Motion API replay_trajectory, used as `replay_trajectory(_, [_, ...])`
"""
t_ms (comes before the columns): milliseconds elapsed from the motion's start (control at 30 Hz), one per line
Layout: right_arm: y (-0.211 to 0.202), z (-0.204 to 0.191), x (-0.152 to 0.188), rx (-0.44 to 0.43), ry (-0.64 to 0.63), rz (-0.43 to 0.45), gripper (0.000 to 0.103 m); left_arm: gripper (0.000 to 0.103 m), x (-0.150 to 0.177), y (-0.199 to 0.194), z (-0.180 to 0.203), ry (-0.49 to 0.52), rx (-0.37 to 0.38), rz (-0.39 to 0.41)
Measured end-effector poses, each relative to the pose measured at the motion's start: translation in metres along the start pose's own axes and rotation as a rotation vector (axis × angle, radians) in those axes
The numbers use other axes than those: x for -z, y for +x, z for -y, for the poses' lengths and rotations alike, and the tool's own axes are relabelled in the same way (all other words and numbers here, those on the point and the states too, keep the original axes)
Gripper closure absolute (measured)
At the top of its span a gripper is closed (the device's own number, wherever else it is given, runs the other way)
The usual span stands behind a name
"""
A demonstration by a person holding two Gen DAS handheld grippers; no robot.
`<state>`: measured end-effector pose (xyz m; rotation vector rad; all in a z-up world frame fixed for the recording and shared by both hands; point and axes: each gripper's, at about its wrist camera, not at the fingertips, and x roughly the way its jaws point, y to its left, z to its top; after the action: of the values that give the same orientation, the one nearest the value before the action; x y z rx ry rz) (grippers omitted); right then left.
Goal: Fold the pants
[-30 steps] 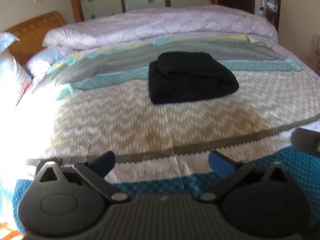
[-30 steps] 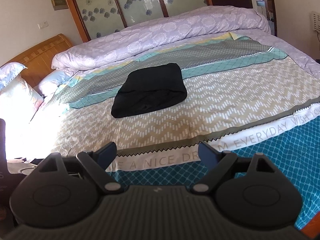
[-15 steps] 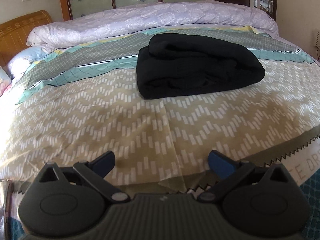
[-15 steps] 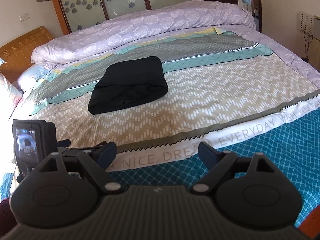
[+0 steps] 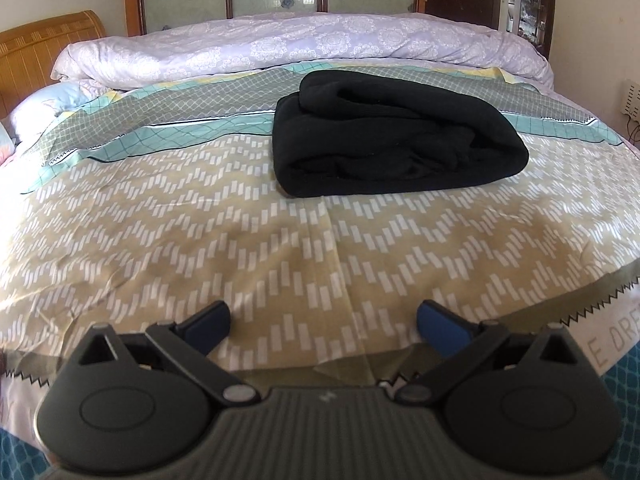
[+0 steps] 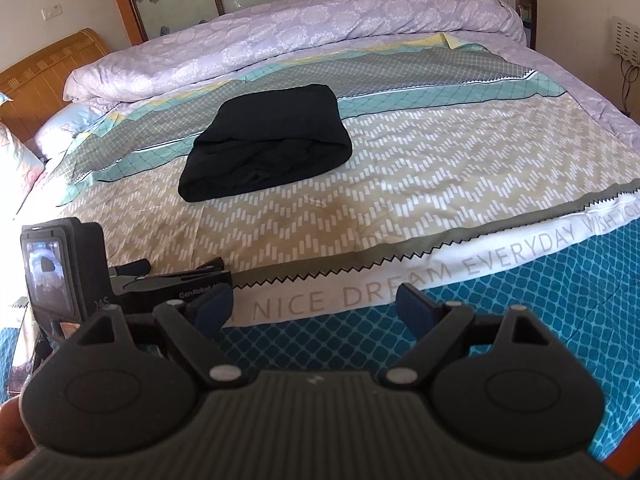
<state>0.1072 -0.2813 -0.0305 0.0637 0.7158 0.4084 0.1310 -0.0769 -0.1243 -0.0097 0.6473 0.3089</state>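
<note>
Left gripper [image 5: 323, 322] is hanging open and empty, nearer the black pants [image 5: 392, 148], a bundle lying mid-bed, dead ahead; right gripper [image 6: 316, 306], likewise spread, is sitting farther back.

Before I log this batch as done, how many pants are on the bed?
1. The black pants lie folded in a bundle on the bedspread, just in front of the rolled quilt. Both grippers are empty and well short of the pants. Nothing suggests another pair, though the quilt could hide one.
</note>
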Motion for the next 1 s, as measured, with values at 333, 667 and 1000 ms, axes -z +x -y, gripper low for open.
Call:
replay_trajectory(333, [0.004,-0.01,0.004,-0.015,-0.02,-0.027,0.013,0.0,0.0,0.0,0.0,0.0,0.0,0.0])
replay_trajectory(667, [0.008,-0.011,0.005,-0.011,-0.01,-0.039,0.013,0.0,0.0,0.0,0.0,0.0,0.0,0.0])
replay_trajectory(1000, [0.015,-0.011,0.006,-0.009,-0.013,-0.056,0.013,0.0,0.0,0.0,0.001,0.0,0.0,0.001])
